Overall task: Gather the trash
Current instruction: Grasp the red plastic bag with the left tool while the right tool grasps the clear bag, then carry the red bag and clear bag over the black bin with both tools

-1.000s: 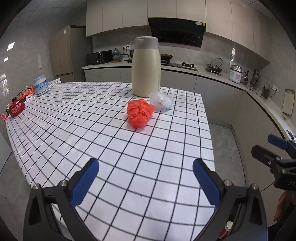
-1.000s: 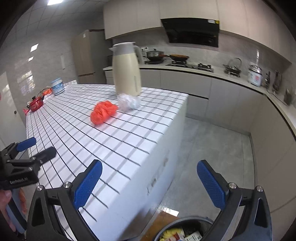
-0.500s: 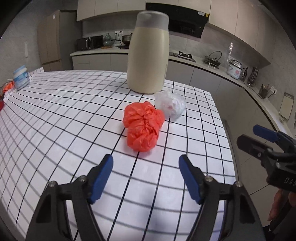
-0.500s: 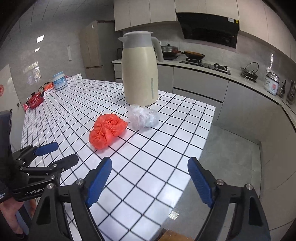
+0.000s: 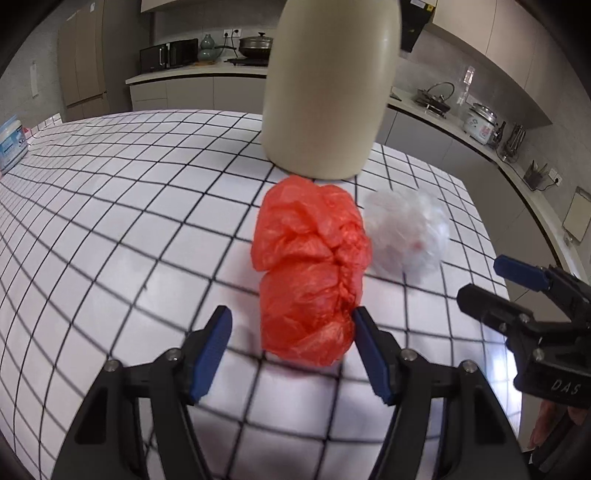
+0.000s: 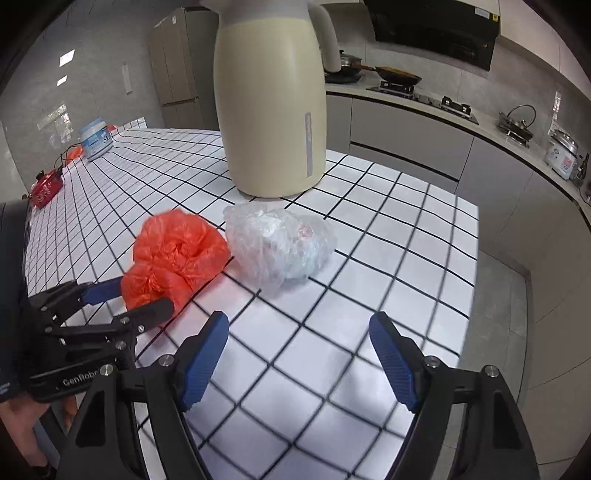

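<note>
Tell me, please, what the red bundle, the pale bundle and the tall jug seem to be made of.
Red bag: thin crinkled plastic film, slightly glossy. Clear bag: translucent plastic film, wrinkled, contents unclear. Cream jug: smooth satin shell, probably painted metal or plastic.

A home kitchen: range hood, gas hob, rice cooker.

Top of tall cream thermos jug cut off by upper edge in left wrist view; lid likewise cropped in right wrist view. Near end of crumpled red plastic bag hidden behind black left gripper there. Contents of crumpled clear plastic bag too blurred to make out. Blue-and-white tub clipped by left edge, label unreadable. Grid-patterned tabletop smeared near the fingers.
</note>
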